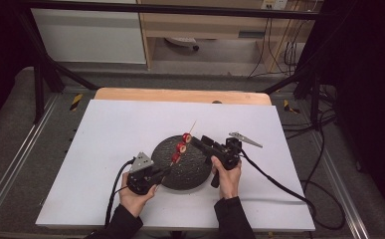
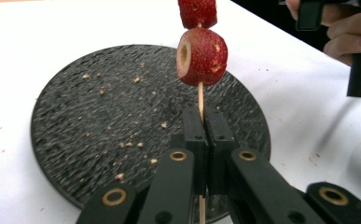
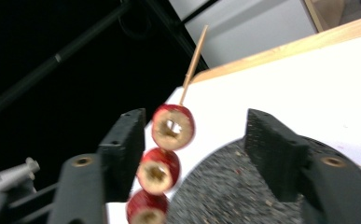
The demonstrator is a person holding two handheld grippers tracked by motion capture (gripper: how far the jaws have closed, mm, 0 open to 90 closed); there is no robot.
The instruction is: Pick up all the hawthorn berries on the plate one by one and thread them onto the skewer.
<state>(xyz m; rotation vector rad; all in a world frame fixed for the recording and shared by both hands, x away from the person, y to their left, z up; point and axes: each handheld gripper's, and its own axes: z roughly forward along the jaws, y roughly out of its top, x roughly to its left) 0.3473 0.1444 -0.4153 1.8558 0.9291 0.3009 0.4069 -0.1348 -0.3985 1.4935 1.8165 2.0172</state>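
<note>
Strawberries (image 1: pixel 181 147) sit threaded on a skewer (image 2: pixel 200 99) that our left gripper (image 2: pixel 204 122) pinches at its lower end, above a dark plate (image 1: pixel 192 172). Our right gripper (image 3: pixel 194 154), jaws spread, brackets the top berry; we should close gently and slide it along the stick. Crumbs (image 2: pixel 130 135) dot the plate; nothing blocks us.
</note>
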